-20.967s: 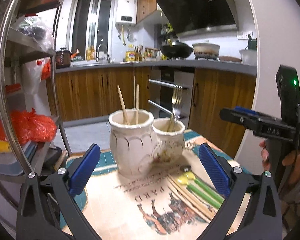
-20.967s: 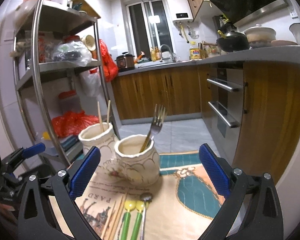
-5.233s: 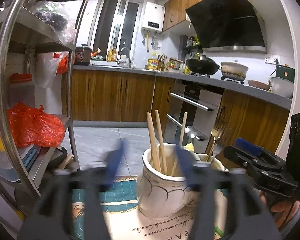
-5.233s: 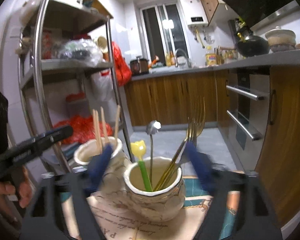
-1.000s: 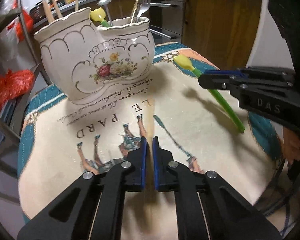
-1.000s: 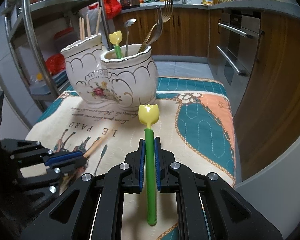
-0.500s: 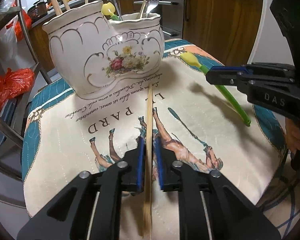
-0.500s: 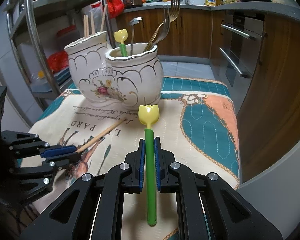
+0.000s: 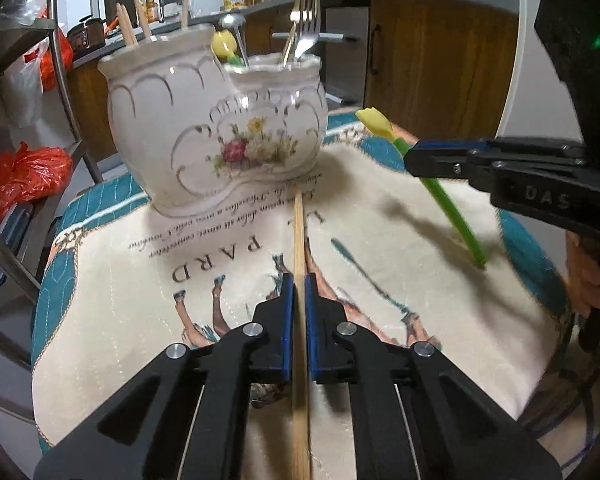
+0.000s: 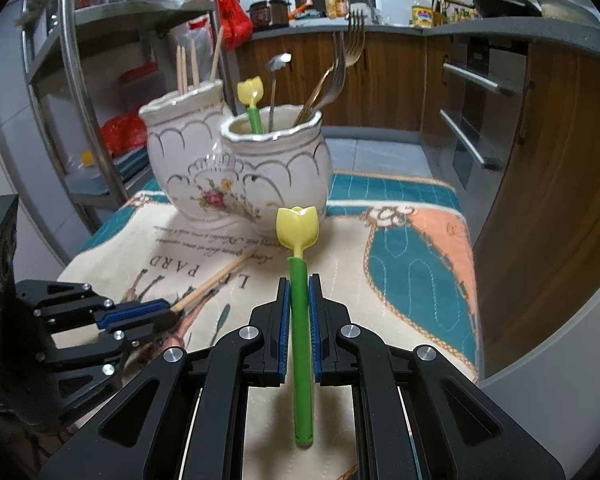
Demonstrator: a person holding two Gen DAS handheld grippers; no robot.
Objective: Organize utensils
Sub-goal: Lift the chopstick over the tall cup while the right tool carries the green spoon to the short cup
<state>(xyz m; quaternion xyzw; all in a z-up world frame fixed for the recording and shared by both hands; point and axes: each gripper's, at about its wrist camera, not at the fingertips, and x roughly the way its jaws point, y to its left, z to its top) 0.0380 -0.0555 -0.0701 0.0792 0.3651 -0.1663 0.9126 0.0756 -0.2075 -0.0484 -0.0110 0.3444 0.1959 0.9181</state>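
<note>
A thin wooden chopstick [image 9: 299, 240] is sitting clamped between the blue pads of the left gripper [image 9: 299, 292], its far tip reaching toward the base of the white flowered double ceramic holder [image 9: 220, 136]. Beside it, the right gripper [image 10: 299, 292] is squeezing the green stem of a yellow tulip-headed plastic utensil [image 10: 298, 232], raised over the printed cream-and-teal cloth [image 10: 416, 264]. The holder is already carrying chopsticks, forks and another tulip utensil.

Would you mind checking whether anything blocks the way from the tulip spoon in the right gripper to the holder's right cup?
Nothing visible does: only bare cloth lies between the tulip spoon and that cup.
</note>
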